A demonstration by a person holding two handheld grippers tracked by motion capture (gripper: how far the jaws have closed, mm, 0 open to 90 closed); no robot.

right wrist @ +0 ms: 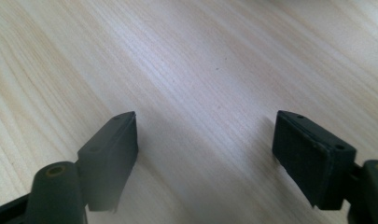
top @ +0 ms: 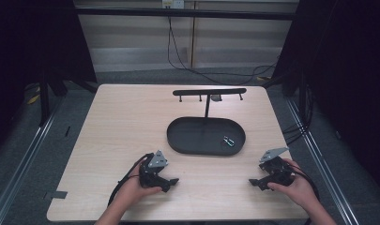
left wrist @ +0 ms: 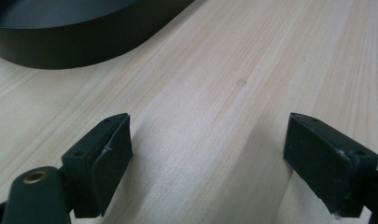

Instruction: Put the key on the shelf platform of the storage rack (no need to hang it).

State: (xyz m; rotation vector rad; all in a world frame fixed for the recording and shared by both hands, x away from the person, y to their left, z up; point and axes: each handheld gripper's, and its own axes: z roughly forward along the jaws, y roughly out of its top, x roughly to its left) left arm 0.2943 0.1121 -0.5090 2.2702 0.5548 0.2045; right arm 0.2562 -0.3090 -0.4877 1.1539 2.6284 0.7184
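Both hands rest low on the table [top: 122, 122], each claw gaping.

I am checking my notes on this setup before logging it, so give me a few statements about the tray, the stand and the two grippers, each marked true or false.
1. The black oval tray holds a small metallic item near its right end. True.
2. The left gripper is clamped on that item. False: its jaws stand wide apart over bare light wooden table, holding nothing.
3. A black T-shaped stand with small pegs under its bar rises at the tray's far side. True.
4. The right gripper is inside the tray. False: it is over the table, near the front right corner, jaws open.
5. The tray sits at the table's near edge. False: it lies about mid-table, beyond both grippers.
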